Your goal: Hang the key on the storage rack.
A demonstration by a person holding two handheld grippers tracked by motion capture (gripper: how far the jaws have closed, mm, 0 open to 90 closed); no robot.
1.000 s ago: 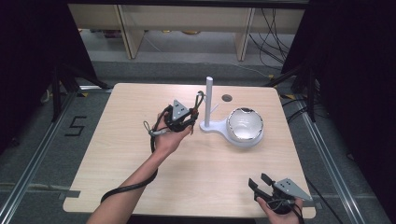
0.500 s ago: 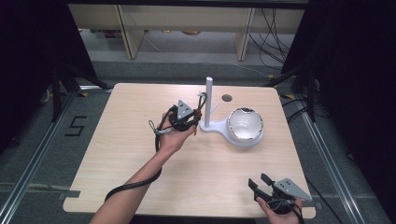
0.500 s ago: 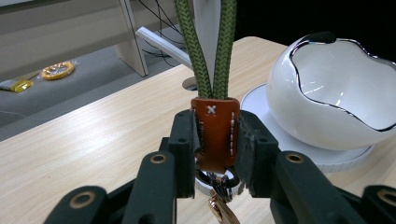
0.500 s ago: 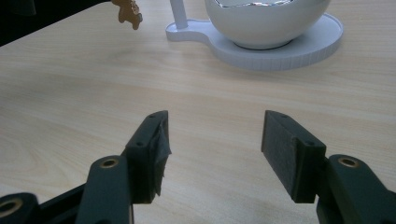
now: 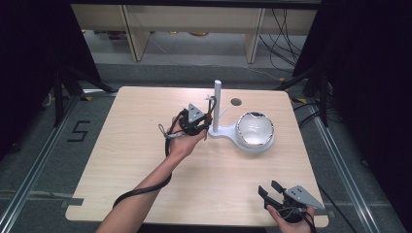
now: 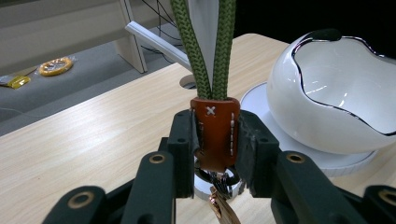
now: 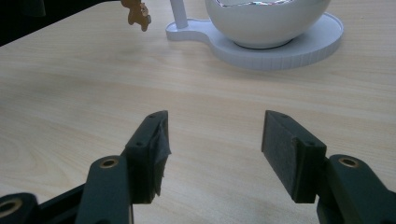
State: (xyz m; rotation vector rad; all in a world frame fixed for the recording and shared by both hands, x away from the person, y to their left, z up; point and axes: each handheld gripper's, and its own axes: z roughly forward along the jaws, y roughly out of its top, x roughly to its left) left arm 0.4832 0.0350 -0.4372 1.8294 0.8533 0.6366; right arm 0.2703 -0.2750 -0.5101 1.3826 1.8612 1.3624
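Pale wood covers the surface (image 5: pixel 145 165) in the high view, where the left tongs (image 5: pixel 203 124), held in a raised hand, sit just beside the white post (image 5: pixel 216 107) of a stand whose base carries a white bowl (image 5: pixel 255 132); the right tongs (image 5: pixel 272 190) rest near the front right corner. In the left gripper view, the pads clamp a brown leather tab (image 6: pixel 215 133), its green cord (image 6: pixel 205 51) running upward, the bowl (image 6: pixel 336 98) close behind. In the right gripper view, the right tongs (image 7: pixel 215 149) stand released above bare wood.
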